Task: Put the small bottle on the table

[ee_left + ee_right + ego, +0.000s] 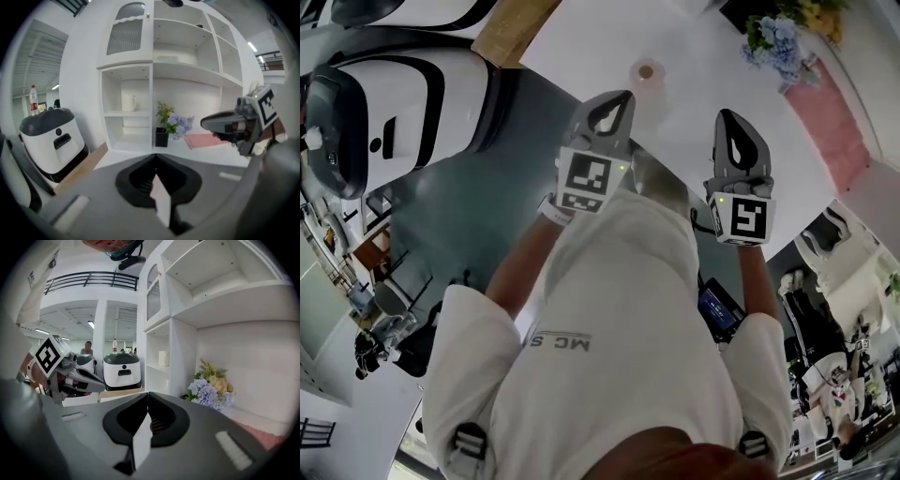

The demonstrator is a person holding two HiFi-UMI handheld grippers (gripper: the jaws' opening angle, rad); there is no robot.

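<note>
Small pale round-topped bottle (647,73) was recorded standing on the white table (581,47), inward from its near edge, just beyond the left gripper (617,101). Left gripper and right gripper (731,122) jaws were pressed together, nothing between them.

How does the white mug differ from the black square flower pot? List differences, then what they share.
The white mug is round with a handle; the black square flower pot is boxy, without one. The pot holds flowers; nothing shows above the mug's rim. The mug stands on a higher shelf left of the divider; the pot lower, to its right. Both stand upright in the white shelf unit.
</note>
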